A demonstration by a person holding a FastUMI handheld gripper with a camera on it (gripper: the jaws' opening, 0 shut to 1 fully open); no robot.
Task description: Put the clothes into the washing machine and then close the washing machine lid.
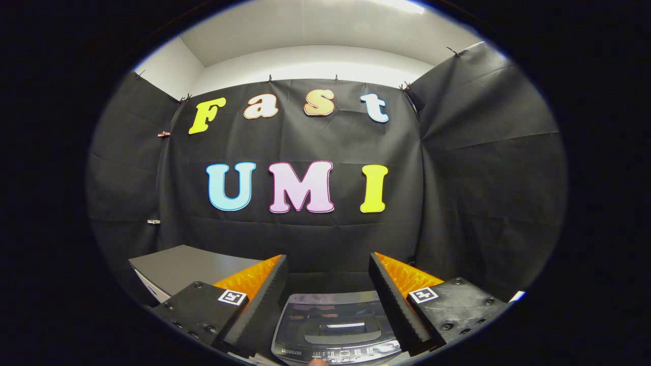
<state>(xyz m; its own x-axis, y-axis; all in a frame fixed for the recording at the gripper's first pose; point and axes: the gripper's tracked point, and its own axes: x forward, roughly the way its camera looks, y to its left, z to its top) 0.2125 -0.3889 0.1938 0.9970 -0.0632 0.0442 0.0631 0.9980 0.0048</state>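
A small grey top-loading washing machine (335, 325) stands low down, just ahead of and between my fingers. Its dark glossy lid (330, 317) lies flat and shut, with a row of controls along its near edge. My gripper (328, 267) hangs above it, open, with nothing between its fingers. The left finger (267, 297) and the right finger (394, 297) stand well apart, one on each side of the lid.
A grey box-like surface (185, 267) with a white side stands to the left of the machine, beyond my left finger. Black cloth walls close the booth at the back and on both sides. A white ceiling shows above.
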